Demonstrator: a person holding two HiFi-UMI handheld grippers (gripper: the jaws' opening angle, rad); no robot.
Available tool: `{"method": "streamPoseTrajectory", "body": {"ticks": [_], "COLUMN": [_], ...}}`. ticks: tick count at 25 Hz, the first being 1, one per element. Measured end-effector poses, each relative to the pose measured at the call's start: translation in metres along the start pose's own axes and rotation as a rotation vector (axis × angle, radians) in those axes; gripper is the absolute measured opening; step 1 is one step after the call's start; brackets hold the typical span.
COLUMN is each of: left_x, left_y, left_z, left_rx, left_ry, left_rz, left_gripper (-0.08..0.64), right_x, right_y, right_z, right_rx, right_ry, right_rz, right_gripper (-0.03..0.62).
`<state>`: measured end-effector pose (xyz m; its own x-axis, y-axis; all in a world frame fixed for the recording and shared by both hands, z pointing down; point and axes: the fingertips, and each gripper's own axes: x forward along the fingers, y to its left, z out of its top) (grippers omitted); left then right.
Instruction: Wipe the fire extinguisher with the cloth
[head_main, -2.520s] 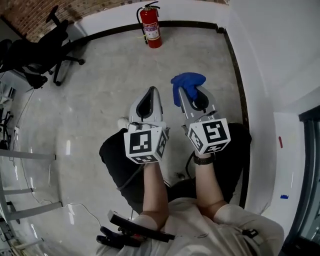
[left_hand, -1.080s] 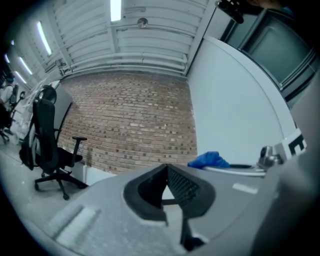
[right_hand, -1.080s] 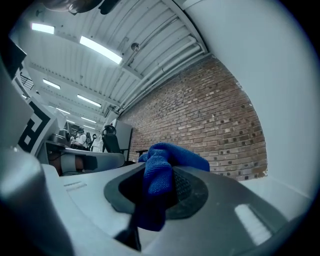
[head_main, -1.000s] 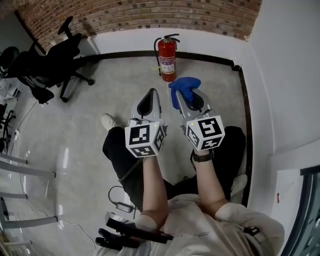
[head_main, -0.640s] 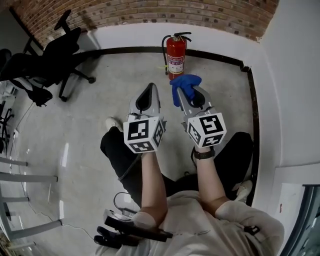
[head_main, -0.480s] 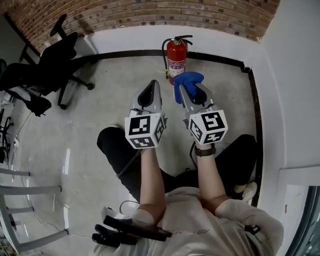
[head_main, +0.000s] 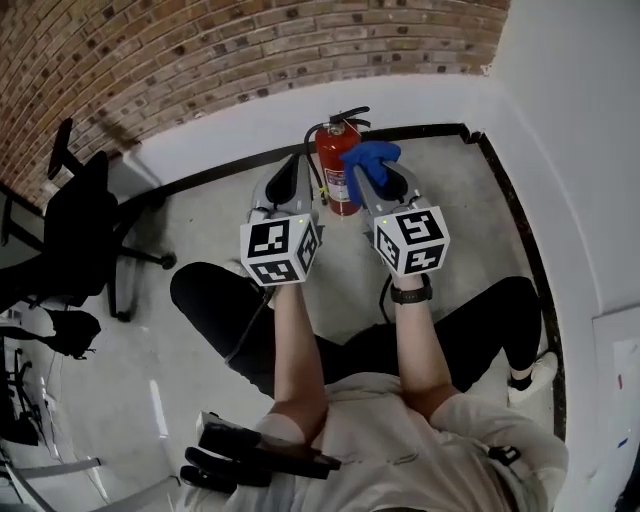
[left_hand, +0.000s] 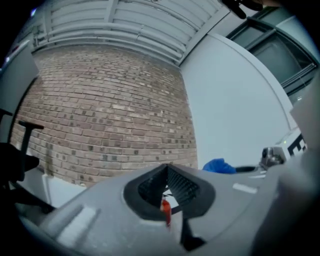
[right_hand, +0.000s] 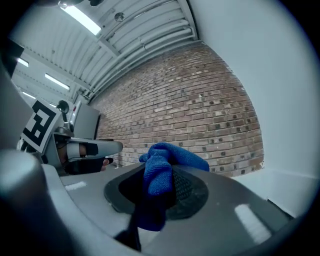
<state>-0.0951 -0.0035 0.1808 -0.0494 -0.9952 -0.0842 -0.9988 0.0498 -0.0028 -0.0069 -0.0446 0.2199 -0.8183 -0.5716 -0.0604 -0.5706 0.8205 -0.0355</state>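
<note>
A red fire extinguisher (head_main: 334, 176) with a black hose stands on the floor against the white base of the brick wall. My right gripper (head_main: 373, 172) is shut on a blue cloth (head_main: 368, 157), which hangs just right of the extinguisher's head, touching or nearly so. The cloth (right_hand: 161, 176) bunches over the right gripper's jaws (right_hand: 166, 172). My left gripper (head_main: 288, 168) is shut and holds nothing, just left of the extinguisher. Through its jaws (left_hand: 166, 169) a sliver of the red extinguisher (left_hand: 165, 212) shows; the cloth (left_hand: 220, 166) is off to the right.
A black office chair (head_main: 85, 235) stands at the left by the brick wall (head_main: 200, 60). A white wall (head_main: 570, 110) closes the right side, with a dark skirting strip (head_main: 520, 220) along the floor. The person's black-trousered legs (head_main: 230, 310) spread below the grippers.
The person has come up to the wall. Both grippers have closed in on the extinguisher, one on each side, and the cloth now hangs beside its head.
</note>
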Motion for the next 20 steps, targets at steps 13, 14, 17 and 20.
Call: {"method": "streamPoseTrajectory", "body": {"ticks": [13,14,17,20], "left_x": [0.155,0.162,0.175,0.181], "left_y": [0.091,0.095,0.107,0.123], "left_z": [-0.059,-0.064,-0.078,-0.087], "left_rx": [-0.035,-0.029,-0.009,-0.012], "left_ry": [0.043,0.044,0.047,0.049], "left_rz": [-0.179,-0.191,-0.227,-0.236], "left_gripper": [0.002,0.002,0.002,0.002], "right_x": [0.140,0.150,0.180,0.208], "right_y": [-0.061,-0.064,-0.064,-0.055], "right_z": [-0.075,-0.083,-0.114,-0.141], "right_rx": [-0.046,-0.047,-0.068,-0.130], "right_ry": [0.173,0.192,0.299,0.401], "right_rz": [-0.107,-0.112,-0.136,-0.152], "right_gripper": [0.087,0.087,0.087,0.087]}}
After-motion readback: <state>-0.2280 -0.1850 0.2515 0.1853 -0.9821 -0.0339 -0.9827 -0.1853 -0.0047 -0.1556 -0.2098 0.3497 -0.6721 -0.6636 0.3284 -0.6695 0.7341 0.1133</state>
